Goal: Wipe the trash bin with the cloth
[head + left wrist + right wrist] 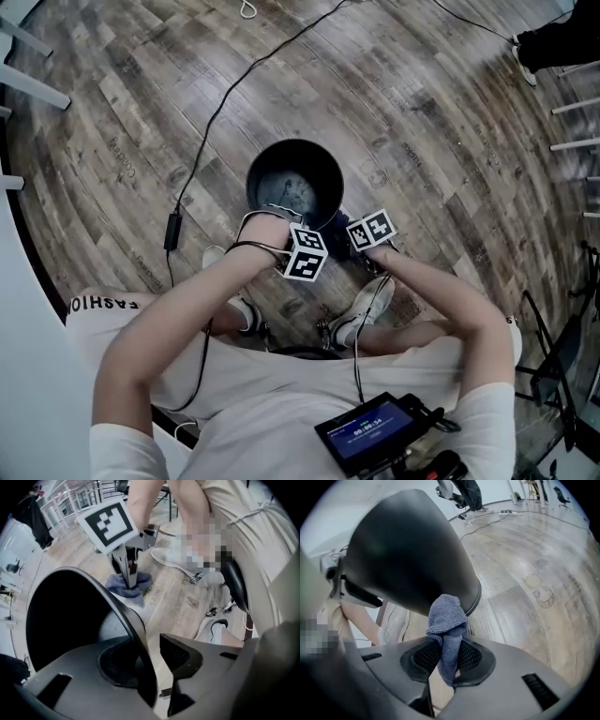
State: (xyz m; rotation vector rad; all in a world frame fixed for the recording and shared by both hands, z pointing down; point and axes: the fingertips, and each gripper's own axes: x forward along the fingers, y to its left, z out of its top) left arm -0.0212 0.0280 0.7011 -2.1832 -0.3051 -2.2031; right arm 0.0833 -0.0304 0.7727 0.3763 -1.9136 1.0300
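The right claw (447,657) clenches a blue-grey cloth (447,616) just beside the black trash bin (403,550); the left claw (152,656), released, straddles its rim.

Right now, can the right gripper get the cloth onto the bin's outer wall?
Probably yes: the right gripper is clamped on the cloth, which is bunched right beside the trash bin, low on its wall, with nothing between them.
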